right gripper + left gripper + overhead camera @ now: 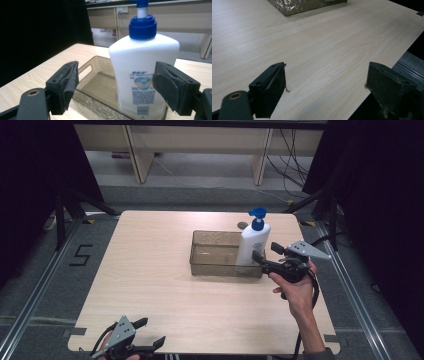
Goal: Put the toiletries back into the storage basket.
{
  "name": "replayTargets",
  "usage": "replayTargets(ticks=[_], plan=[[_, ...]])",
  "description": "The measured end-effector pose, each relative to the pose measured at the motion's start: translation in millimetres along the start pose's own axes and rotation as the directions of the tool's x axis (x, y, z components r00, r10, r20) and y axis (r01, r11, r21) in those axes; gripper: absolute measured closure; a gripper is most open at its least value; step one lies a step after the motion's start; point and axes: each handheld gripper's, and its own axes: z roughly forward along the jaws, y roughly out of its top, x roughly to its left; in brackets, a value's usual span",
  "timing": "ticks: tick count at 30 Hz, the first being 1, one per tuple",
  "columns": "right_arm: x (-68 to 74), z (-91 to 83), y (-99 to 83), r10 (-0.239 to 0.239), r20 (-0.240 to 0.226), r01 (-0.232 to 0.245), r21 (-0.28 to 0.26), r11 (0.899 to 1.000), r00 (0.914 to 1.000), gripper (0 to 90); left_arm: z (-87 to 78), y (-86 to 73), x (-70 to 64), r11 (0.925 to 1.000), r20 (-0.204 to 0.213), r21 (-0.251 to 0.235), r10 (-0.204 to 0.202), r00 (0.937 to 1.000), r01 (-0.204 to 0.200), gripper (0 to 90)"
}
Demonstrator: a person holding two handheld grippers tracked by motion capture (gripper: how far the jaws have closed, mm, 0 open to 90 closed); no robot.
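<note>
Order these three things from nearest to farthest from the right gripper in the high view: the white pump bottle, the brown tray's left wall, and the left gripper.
Measured from the right gripper:
1. White pump bottle, just left of its fingers, standing at the tray's right end.
2. Brown tray's left wall, across the tray, mid-table.
3. Left gripper, at the table's near left edge.

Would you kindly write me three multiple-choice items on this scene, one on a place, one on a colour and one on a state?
1. Where does the white pump bottle stand?
A. inside the brown tray, at its right end
B. on the bare table left of the tray
C. lying on the floor

2. What colour is the bottle's pump cap?
A. red
B. blue
C. green

3. How do the right gripper jaws stand?
A. clamped on the tray's rim
B. shut on nothing
C. open, either side of the bottle

Key: 1 A, the high view shows it upright within the tray walls; 2 B, the collar and nozzle are blue; 3 C, there are gaps between pads and bottle.
</note>
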Motion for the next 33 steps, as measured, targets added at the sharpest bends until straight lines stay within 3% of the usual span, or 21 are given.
replayTargets(ticks=[7, 10, 17, 18, 21, 22, 23, 28, 29, 33], plan=[[4.5, 0.9, -3.2, 0.028, -0.018, -0.027, 0.015, 1.0, 0.9995, 21.6, -0.3, 0.3, 0.2, 1.0, -0.002, 0.002, 0.004, 1.0, -0.004, 15.2], [5.3, 1.4, -5.4, 0.004, -0.023, -0.004, 0.015, 1.0, 0.9997, 21.5, -0.1, 0.0, 0.1, 1.0, -0.004, -0.001, 0.002, 1.0, -0.002, 15.0], [10.9, 0.6, -8.9, 0.011, -0.035, -0.009, 0.034, 0.999, 0.9993, 20.3, -0.6, 0.2, 0.5, 1.0, -0.009, 0.0, 0.006, 0.9999, -0.006, 14.9], [14.6, 0.3, -10.3, 0.039, -0.043, -0.037, 0.046, 0.998, 0.9983, 19.6, -0.2, -0.1, 0.5, 1.0, -0.007, 0.0, 0.006, 1.0, -0.006, 15.0], [15.5, 1.9, -11.7, 0.018, -0.054, -0.016, 0.041, 0.999, 0.9984, 17.8, -1.0, 0.3, 0.0, 1.0, -0.007, 0.0, 0.007, 0.9999, -0.007, 14.9], [17.1, 1.5, -11.9, 0.035, -0.058, -0.032, 0.048, 0.998, 0.9977, 17.4, -0.9, 0.3, -0.4, 1.0, -0.007, -0.005, 0.004, 1.0, -0.004, 14.9], [16.0, 2.4, -12.4, 0.008, -0.059, -0.006, 0.04, 0.999, 0.9982, 16.6, -0.8, 0.3, -0.8, 1.0, -0.007, -0.008, 0.002, 1.0, -0.002, 14.9], [20.2, 0.6, -14.2, 0.044, -0.066, -0.041, 0.046, 0.998, 0.9969, 16.1, -1.4, 0.4, 0.4, 0.9998, -0.007, 0.008, 0.017, 0.9998, -0.017, 14.9], [18.7, 1.3, -14.3, 0.018, -0.062, -0.016, 0.039, 0.999, 0.9979, 16.1, -1.4, 0.3, 0.4, 0.9998, -0.008, 0.008, 0.017, 0.9998, -0.017, 14.9], [20.0, -0.1, -15.9, 0.026, -0.071, -0.023, 0.044, 0.999, 0.9972, 16.1, -1.4, 0.3, 0.2, 0.9998, -0.009, 0.008, 0.016, 0.9998, -0.016, 14.8]])
